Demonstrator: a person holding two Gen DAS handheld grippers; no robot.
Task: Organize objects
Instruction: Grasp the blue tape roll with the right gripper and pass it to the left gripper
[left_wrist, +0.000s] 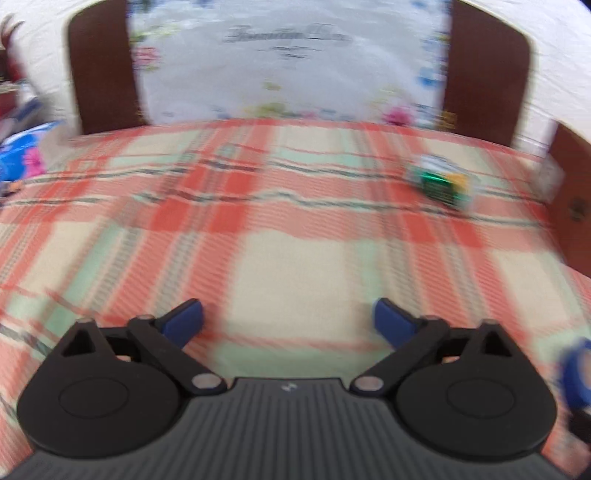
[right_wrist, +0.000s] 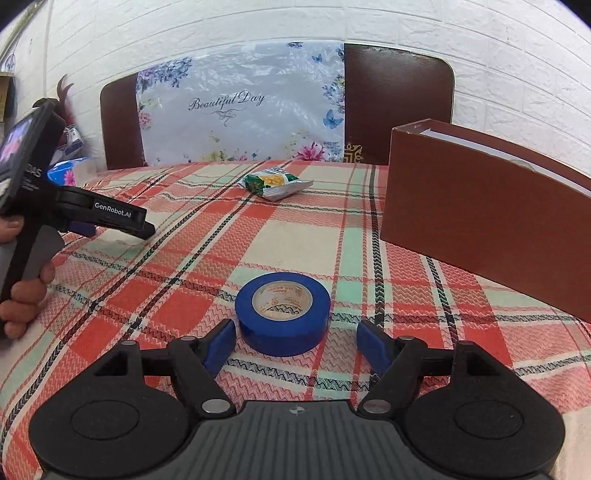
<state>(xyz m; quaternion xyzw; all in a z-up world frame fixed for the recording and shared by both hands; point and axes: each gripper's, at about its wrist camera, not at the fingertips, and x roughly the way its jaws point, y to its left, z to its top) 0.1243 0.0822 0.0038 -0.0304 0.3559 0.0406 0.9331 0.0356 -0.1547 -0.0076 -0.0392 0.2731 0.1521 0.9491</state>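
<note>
With jaws wide and empty, the right gripper (right_wrist: 295, 343) should straddle the blue tape roll (right_wrist: 282, 314) squarely before closing

My table (right_wrist: 280, 236) wears a woven plaid cloth of red, cream and pale green with dark zigzag lines. On it, just ahead of me, a roll of blue tape with a white printed core (right_wrist: 282, 314) lies flat. Farther back sits a crinkled green, yellow and white snack packet (right_wrist: 275, 184), well apart from the roll. To the right, a brown box with a white inner edge (right_wrist: 476, 218) stands on the cloth.
</note>
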